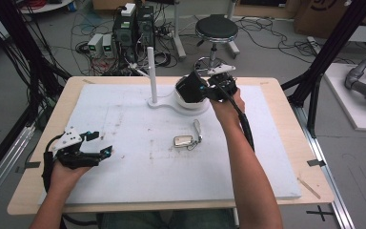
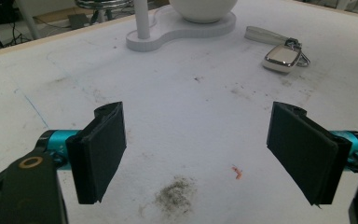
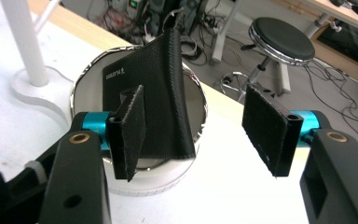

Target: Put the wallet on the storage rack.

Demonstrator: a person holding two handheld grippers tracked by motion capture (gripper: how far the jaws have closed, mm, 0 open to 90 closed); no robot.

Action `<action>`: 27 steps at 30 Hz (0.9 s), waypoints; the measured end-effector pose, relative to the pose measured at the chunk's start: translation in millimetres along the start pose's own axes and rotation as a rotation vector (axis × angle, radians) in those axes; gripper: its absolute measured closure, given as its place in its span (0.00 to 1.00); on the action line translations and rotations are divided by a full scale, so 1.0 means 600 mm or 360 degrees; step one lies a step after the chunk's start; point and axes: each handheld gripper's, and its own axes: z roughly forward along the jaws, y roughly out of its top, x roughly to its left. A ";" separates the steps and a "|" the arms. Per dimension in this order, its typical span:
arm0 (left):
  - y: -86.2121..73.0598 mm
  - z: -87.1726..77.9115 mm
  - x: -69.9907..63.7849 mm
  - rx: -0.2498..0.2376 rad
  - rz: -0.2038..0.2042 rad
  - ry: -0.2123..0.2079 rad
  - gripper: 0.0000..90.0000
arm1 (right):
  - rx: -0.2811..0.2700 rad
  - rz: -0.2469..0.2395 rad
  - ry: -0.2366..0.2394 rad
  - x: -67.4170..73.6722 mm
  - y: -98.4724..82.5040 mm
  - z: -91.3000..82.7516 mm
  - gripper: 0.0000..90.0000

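Note:
A black wallet (image 3: 168,93) stands on edge in the white bowl (image 3: 158,179) at the back of the white board (image 1: 138,157). My right gripper (image 3: 196,100) hovers at the bowl with its jaws open. The wallet lies just beyond them, near the left pad (image 3: 130,135), and neither pad presses on it. In the high view this gripper (image 1: 208,88) sits against the bowl (image 1: 193,105) and wallet (image 1: 189,87). A silver key fob (image 1: 183,141) with a grey strap lies mid-board. My left gripper (image 1: 102,143) rests open at the front left, with nothing between its pads (image 2: 100,154).
The bowl shares a white base with a thin upright post (image 1: 151,74) just to its left. Behind the table stand a round stool (image 1: 216,29), computer boxes (image 1: 133,28) and loose cables. Black frame legs (image 1: 324,57) flank the table.

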 end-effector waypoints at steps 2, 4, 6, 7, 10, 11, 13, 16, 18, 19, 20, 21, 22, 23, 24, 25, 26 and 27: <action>0.001 0.001 -0.002 0.0001 0.0003 -0.0002 0.22 | 0.0001 0.0021 0.0011 -0.003 -0.005 -0.006 0.43; 0.001 0.001 -0.002 -0.0003 0.0007 -0.0003 0.22 | 0.0021 0.0040 0.0024 -0.009 -0.012 -0.017 0.42; 0.002 0.000 -0.003 -0.0006 0.0011 0.0001 0.22 | -0.0077 0.0060 0.0047 -0.014 -0.024 -0.035 0.41; 0.003 0.000 -0.003 -0.0011 0.0012 0.0005 0.22 | -0.0060 0.0089 0.0064 -0.021 -0.033 -0.050 0.38; 0.004 -0.002 -0.003 -0.0021 0.0010 0.0012 0.22 | -0.0134 0.0116 0.0087 -0.027 -0.049 -0.067 0.37; 0.004 -0.003 -0.002 -0.0025 0.0013 0.0015 0.22 | -0.0163 0.0151 0.0112 -0.032 -0.066 -0.083 0.36; 0.004 -0.003 -0.001 -0.0026 0.0012 0.0014 0.22 | -0.0207 0.0184 0.0137 -0.037 -0.086 -0.098 0.36; 0.004 -0.003 -0.002 -0.0027 0.0011 0.0013 0.22 | -0.0227 0.0225 0.0160 -0.042 -0.106 -0.112 0.33; 0.004 -0.003 -0.002 -0.0030 0.0014 0.0013 0.22 | -0.0258 0.0249 0.0169 -0.046 -0.129 -0.124 0.31; 0.004 -0.003 -0.002 -0.0035 0.0014 0.0014 0.21 | -0.0274 0.0250 0.0176 -0.047 -0.150 -0.133 0.28; 0.005 -0.003 -0.003 -0.0045 0.0020 0.0005 0.21 | -0.0281 0.0262 0.0177 -0.048 -0.161 -0.137 0.28; 0.005 -0.003 -0.003 -0.0045 0.0020 0.0005 0.21 | -0.0281 0.0262 0.0177 -0.048 -0.161 -0.137 0.28; 0.005 -0.003 -0.004 -0.0044 0.0028 0.0001 0.21 | -0.0285 0.0282 0.0179 -0.048 -0.171 -0.141 0.27; 0.006 -0.003 -0.004 -0.0042 0.0034 -0.0002 0.21 | -0.0284 0.0305 0.0192 -0.047 -0.184 -0.145 0.27; 0.006 -0.002 -0.003 -0.0047 0.0046 -0.0005 0.21 | -0.0291 0.0307 0.0189 -0.048 -0.191 -0.146 0.27; 0.006 -0.002 -0.003 -0.0049 0.0057 -0.0003 0.21 | -0.0298 0.0324 0.0193 -0.048 -0.200 -0.148 0.26; 0.006 -0.001 -0.002 -0.0046 0.0063 -0.0005 0.21 | -0.0299 0.0365 0.0195 -0.049 -0.215 -0.150 0.24; 0.007 -0.001 -0.001 -0.0048 0.0062 -0.0008 0.21 | -0.0301 0.0371 0.0199 -0.050 -0.220 -0.148 0.24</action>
